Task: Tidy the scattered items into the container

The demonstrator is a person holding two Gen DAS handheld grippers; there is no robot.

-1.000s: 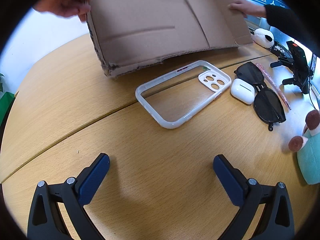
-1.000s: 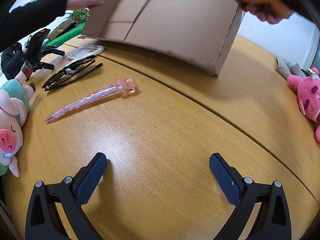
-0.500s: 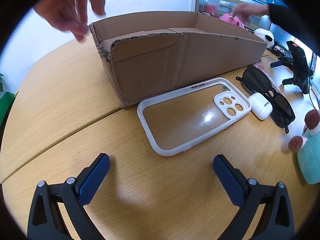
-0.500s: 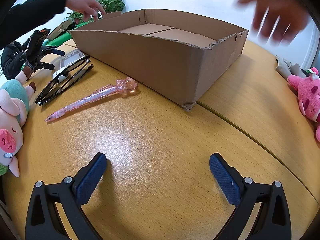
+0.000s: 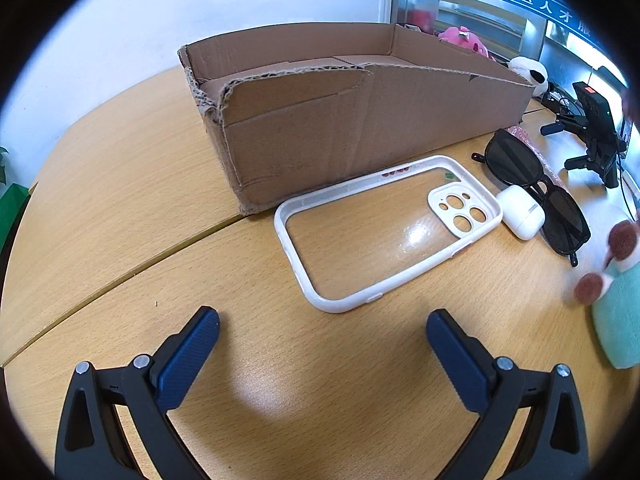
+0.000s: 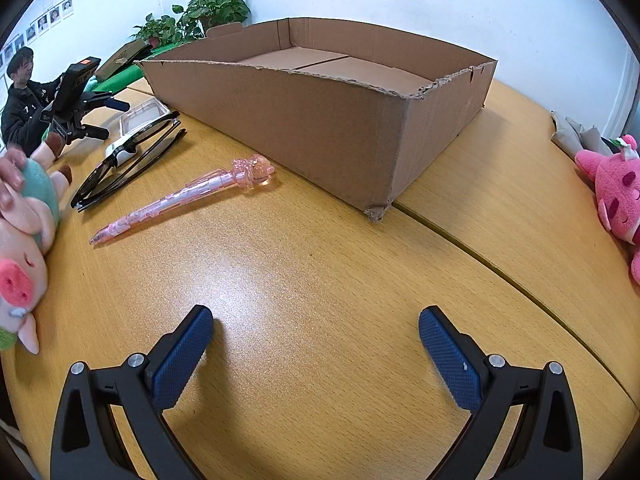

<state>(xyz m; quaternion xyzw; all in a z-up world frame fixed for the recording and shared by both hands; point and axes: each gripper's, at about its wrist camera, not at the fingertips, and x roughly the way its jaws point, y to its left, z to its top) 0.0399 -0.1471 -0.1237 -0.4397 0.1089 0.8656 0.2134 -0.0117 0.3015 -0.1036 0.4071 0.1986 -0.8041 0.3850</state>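
The cardboard box (image 6: 320, 120) sits open-topped on the worktop (image 6: 320, 280) and appears empty. Both the left claw (image 5: 322, 332) and right claw (image 6: 316, 330) are spread apart, holding nothing. The phone case (image 5: 384, 232) lies flat just beside the box, long axis running along its wall, camera cutout toward the earbud case (image 5: 520, 212). The pink pen (image 6: 180, 200) points its tip away from the box.

Matt brown corrugated cardboard box (image 5: 320, 136) with ragged torn edges, glossy wood-grain table (image 6: 320, 264), clear glossy phone case (image 5: 384, 232) with white plastic rim, smooth white plastic earbud case (image 5: 520, 216), shiny black sunglasses (image 5: 536, 184), translucent pink plastic pen (image 6: 180, 200), fuzzy plush toys (image 6: 24, 240), textured blue gripper pads (image 6: 180, 360)
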